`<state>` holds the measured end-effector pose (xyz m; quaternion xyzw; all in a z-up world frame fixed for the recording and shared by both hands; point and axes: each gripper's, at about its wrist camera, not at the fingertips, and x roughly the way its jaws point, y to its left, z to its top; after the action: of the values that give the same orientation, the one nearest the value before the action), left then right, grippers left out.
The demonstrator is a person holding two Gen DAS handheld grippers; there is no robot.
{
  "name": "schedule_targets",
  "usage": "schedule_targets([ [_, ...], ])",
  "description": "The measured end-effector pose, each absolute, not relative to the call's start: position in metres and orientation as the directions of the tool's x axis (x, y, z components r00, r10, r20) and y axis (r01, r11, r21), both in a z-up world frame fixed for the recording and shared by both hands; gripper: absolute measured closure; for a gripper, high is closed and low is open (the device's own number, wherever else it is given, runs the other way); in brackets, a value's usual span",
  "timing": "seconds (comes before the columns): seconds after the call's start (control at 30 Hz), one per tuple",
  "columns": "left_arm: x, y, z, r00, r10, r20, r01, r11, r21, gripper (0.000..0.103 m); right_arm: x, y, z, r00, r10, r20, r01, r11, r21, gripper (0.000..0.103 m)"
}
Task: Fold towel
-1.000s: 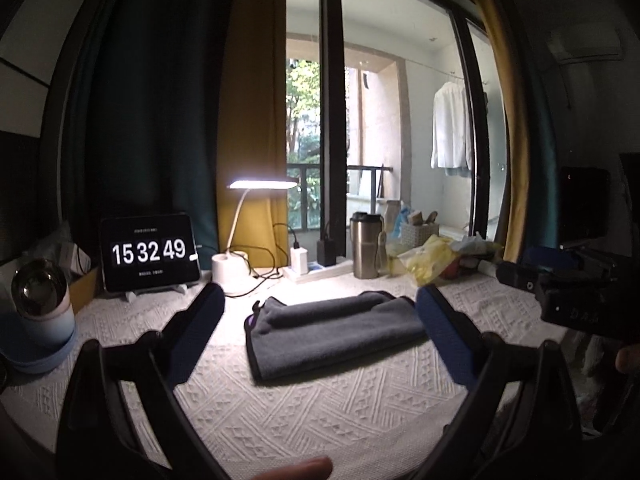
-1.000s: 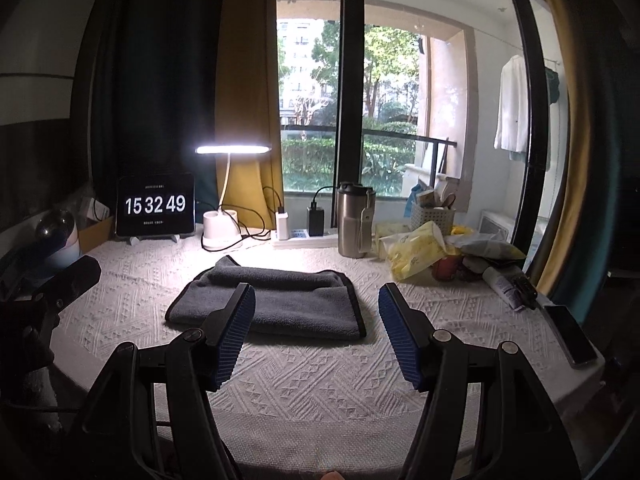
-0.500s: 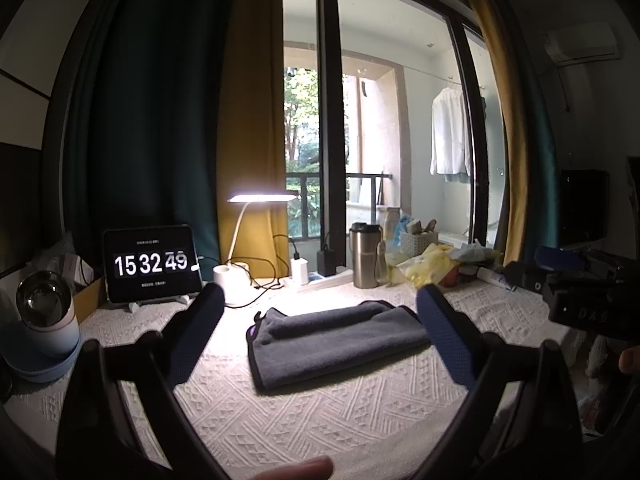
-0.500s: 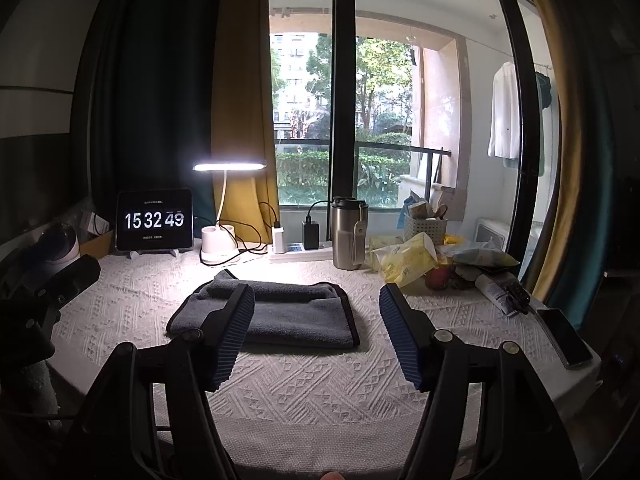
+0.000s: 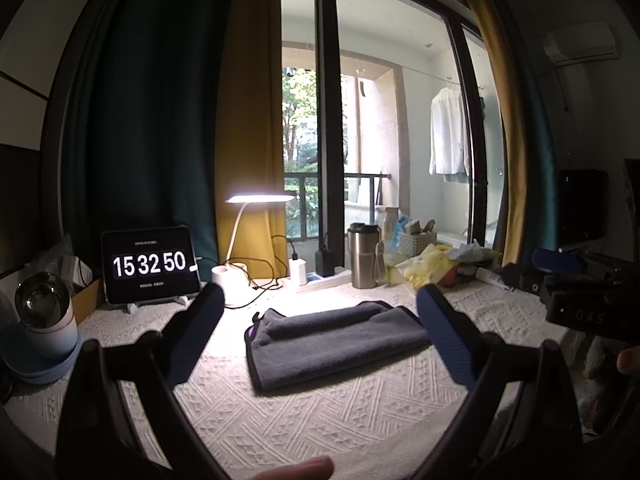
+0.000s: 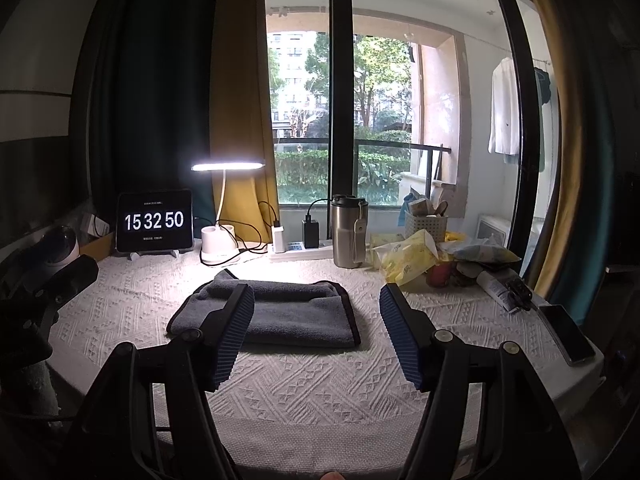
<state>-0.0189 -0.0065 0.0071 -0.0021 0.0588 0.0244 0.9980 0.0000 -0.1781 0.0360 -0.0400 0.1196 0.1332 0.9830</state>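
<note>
Both tools, left tool [image 5: 316, 320] and right tool [image 6: 316, 320], spread wide and empty above the folded towel [image 6: 280, 312] mid-tabletop [image 6: 300, 384]; risk: pinching only its top layer would drag the fold open.

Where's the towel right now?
The towel lies folded mid-table in both views, ahead of the open fingers, just in front of the lamp and tumbler.

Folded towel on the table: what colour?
Dark grey folded towel with darker edge trim; clearest in the right wrist view.
</note>
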Motion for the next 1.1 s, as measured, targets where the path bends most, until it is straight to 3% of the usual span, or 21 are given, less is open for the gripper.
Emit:
schedule_targets([
  [1.1,-0.0185,-0.0052,0.0040,0.990,0.052,-0.131,-0.054,0.998,-0.009,0.005,0.0033,-0.1777,0.0307,0.929,0.256,-0.265,-0.274,0.961,-0.031,0.034],
])
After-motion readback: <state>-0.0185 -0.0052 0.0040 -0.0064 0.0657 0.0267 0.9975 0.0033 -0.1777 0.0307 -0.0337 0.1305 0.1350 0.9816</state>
